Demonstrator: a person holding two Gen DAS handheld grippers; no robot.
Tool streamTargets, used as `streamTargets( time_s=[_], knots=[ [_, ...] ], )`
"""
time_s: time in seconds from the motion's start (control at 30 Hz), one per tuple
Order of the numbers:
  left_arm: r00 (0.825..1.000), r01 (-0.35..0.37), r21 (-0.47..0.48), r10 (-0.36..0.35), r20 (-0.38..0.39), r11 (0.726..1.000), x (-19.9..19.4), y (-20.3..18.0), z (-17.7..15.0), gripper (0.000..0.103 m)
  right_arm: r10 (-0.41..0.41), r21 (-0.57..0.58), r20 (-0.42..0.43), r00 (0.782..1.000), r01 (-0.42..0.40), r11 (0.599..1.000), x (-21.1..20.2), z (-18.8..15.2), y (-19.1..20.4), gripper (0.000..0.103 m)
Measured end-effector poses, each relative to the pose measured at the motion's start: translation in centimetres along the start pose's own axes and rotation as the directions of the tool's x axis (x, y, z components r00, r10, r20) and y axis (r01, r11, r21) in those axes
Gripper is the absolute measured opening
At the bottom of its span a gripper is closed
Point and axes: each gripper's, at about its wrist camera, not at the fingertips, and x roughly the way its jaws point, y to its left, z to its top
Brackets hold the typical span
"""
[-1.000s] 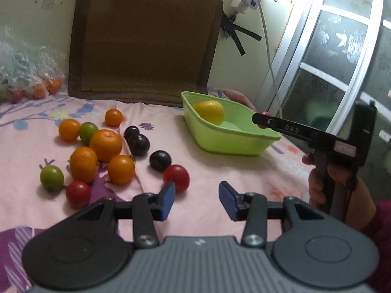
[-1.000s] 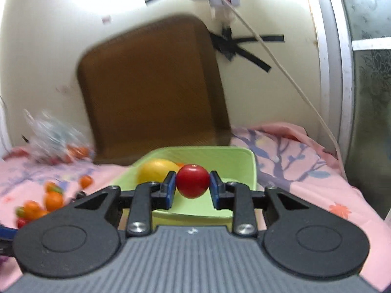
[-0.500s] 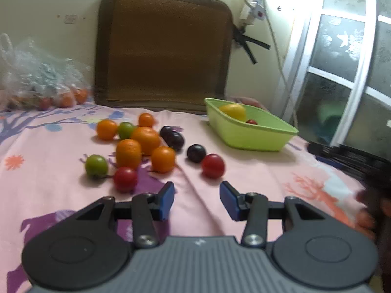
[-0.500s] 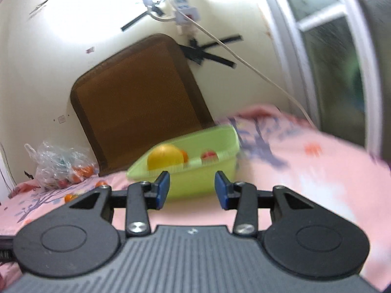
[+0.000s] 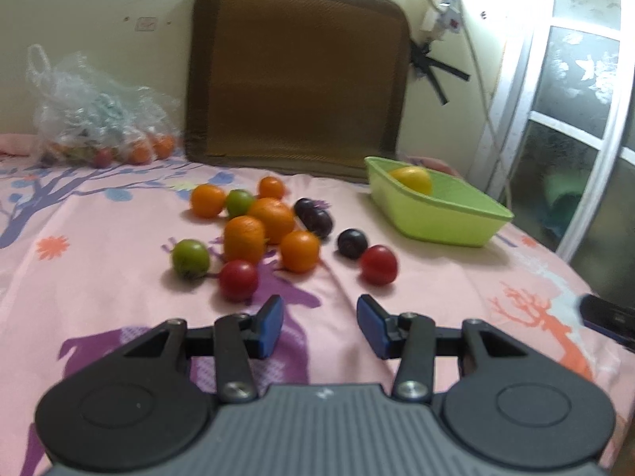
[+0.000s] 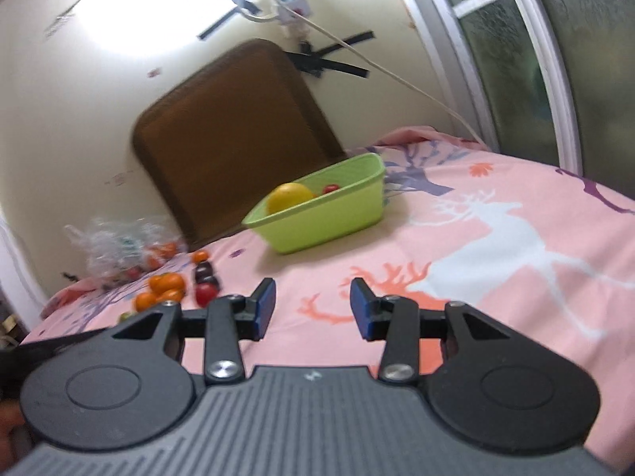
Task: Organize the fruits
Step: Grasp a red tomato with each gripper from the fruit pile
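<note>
Several loose fruits lie on the pink sheet in the left wrist view: oranges (image 5: 274,218), green ones (image 5: 190,258), dark plums (image 5: 352,242) and two red tomatoes (image 5: 379,265). My left gripper (image 5: 319,313) hovers open just short of them, nothing between its pads. A lime green tub (image 5: 436,226) sits to the right, holding a yellow fruit (image 5: 412,178). The right wrist view shows the tub (image 6: 329,218) with the yellow fruit (image 6: 289,194) and a small red tomato (image 6: 330,189) inside. My right gripper (image 6: 312,297) is open and empty, well back from the tub.
A clear plastic bag of fruit (image 5: 99,127) rests at the back left. A brown cushion (image 5: 297,79) leans on the wall behind the fruits. A white cable (image 6: 416,87) hangs near the glass door (image 5: 575,127) on the right. The right tool's tip (image 5: 607,317) shows at the edge.
My right gripper opened and left the red tomato in the green tub, then drew back from it while rolling. My left gripper shifted slightly and stayed open.
</note>
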Motion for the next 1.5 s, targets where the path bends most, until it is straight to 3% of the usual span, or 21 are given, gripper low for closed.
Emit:
streamTargets(
  time_s=[0.27, 0.47, 0.6, 0.73, 0.87, 1.13, 1.3, 1.5],
  knots=[
    [0.993, -0.117, 0.071, 0.118, -0.003, 0.991, -1.1, -0.5, -0.8, 0.042, 0.082, -0.031, 0.050, 0.995, -0.081, 0.996, -4.4, -0.3, 0.8, 0.045],
    [0.997, -0.080, 0.072, 0.081, -0.011, 0.994, -1.0, -0.2, -0.7, 0.042, 0.076, 0.020, 0.050, 0.996, -0.078, 0.997, -3.7, -0.1, 0.3, 0.045],
    [0.999, -0.040, 0.051, 0.039, 0.027, 0.998, -1.8, 0.2, -0.8, 0.044, 0.050, -0.003, 0.028, 0.998, -0.050, 0.999, -3.2, -0.9, 0.1, 0.045],
    [0.999, 0.010, -0.011, -0.010, 0.045, 1.000, -3.2, 1.9, -0.8, 0.044, 0.040, -0.032, -0.043, 0.998, -0.042, 0.999, -1.6, -1.5, 0.2, 0.045],
    [0.999, 0.027, -0.051, -0.025, 0.041, 0.998, -3.6, 4.2, -0.3, 0.044, 0.088, -0.068, -0.084, 0.993, -0.094, 0.993, 0.5, -0.9, 1.3, 0.045],
    [1.000, -0.007, 0.060, 0.005, 0.021, 0.998, -0.8, 5.2, 2.2, 0.041, 0.174, -0.222, -0.173, 0.969, -0.210, 0.952, 6.3, 0.1, 6.5, 0.036],
    [1.000, 0.000, 0.142, -0.001, 0.005, 0.990, 1.2, 3.5, 2.6, 0.041, 0.126, -0.294, -0.197, 0.972, -0.181, 0.939, 9.0, 0.3, 8.0, 0.036],
    [0.999, -0.014, 0.156, 0.021, -0.041, 0.988, 2.6, 3.2, 2.9, 0.040, 0.134, -0.300, -0.240, 0.961, -0.205, 0.931, 11.2, 0.8, 8.6, 0.037]
  ],
)
